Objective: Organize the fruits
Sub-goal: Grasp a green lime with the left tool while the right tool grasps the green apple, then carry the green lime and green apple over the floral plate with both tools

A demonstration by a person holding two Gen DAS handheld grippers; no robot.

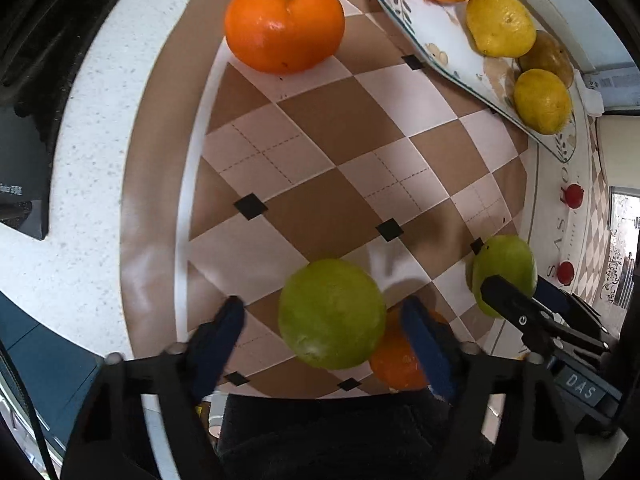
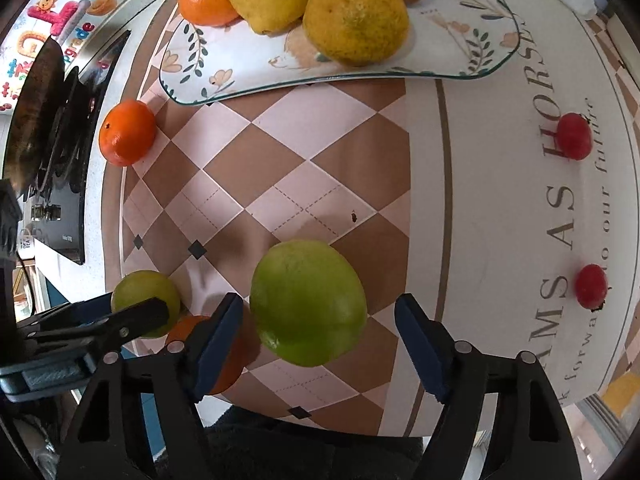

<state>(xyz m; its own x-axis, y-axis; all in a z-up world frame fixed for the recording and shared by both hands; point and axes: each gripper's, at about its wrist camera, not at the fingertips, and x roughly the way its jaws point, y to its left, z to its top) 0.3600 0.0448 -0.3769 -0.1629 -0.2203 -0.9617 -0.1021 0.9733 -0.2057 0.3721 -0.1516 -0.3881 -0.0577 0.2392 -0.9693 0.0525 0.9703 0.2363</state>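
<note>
Two green fruits, two claws

Our left claw (image 1: 324, 320) and right claw (image 2: 318, 320) each straddle a green fruit, wide, seemingly untouching; we should centre before squeezing.

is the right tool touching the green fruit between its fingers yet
Apart. In the right wrist view the right tool straddles the green fruit, with checkered mat visible between the fruit and the right finger; the left finger also shows a slim gap.
</note>
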